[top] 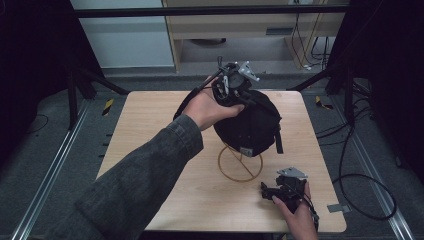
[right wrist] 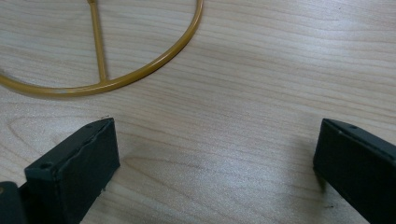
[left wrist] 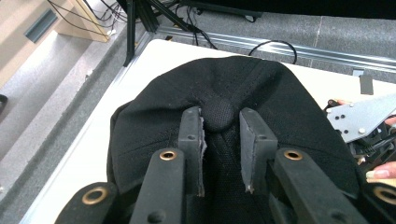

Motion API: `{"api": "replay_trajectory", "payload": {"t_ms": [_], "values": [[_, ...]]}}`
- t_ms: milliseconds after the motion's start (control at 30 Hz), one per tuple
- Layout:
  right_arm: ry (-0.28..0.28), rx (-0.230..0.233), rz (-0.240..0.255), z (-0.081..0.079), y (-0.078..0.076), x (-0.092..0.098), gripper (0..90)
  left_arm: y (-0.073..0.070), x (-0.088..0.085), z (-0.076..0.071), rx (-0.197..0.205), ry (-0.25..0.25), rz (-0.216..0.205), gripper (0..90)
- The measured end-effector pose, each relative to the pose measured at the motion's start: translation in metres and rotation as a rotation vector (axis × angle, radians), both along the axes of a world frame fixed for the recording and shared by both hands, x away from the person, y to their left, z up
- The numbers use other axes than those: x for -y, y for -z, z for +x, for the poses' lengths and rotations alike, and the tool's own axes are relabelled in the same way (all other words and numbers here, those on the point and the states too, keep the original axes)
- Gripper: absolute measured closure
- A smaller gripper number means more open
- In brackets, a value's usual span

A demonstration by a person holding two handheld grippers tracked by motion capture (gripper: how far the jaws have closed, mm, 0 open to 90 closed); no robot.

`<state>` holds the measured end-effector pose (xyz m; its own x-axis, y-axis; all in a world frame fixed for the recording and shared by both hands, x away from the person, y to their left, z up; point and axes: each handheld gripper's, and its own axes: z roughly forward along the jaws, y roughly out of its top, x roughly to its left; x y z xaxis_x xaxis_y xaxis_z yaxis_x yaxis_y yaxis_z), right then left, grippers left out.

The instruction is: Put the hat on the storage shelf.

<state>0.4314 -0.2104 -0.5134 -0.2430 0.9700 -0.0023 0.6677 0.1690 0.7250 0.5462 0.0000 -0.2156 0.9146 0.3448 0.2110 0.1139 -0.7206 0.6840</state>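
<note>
I see left gripper [left wrist: 220, 122] jaws clamped on black cap [left wrist: 261, 88] top button | right gripper [right wrist: 215, 154] jaws wide apart over table [right wrist: 261, 70]

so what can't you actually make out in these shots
- Gold wire stand: its upper part is hidden under the black cap in the high view; in the right gripper view the top and left edges cut off the ring.
- Left tongs: jaws flank the cap's top button; whether they pinch it is unclear.
- Cap's tag: too small to read.
</note>
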Motion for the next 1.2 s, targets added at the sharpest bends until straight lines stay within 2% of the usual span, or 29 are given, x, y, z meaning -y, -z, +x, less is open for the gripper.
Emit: {"api": "replay_trajectory", "payload": {"t_ms": [433,1200], "values": [[-0.004,0.003,-0.005,0.0,0.0,0.0,0.3,0.013,0.004,0.0,-0.021,0.005,0.02,71.6],[-0.002,0.002,-0.003,0.0,0.0,0.0,0.4,0.023,0.005,-0.001,-0.033,0.013,0.04,71.0]]}}
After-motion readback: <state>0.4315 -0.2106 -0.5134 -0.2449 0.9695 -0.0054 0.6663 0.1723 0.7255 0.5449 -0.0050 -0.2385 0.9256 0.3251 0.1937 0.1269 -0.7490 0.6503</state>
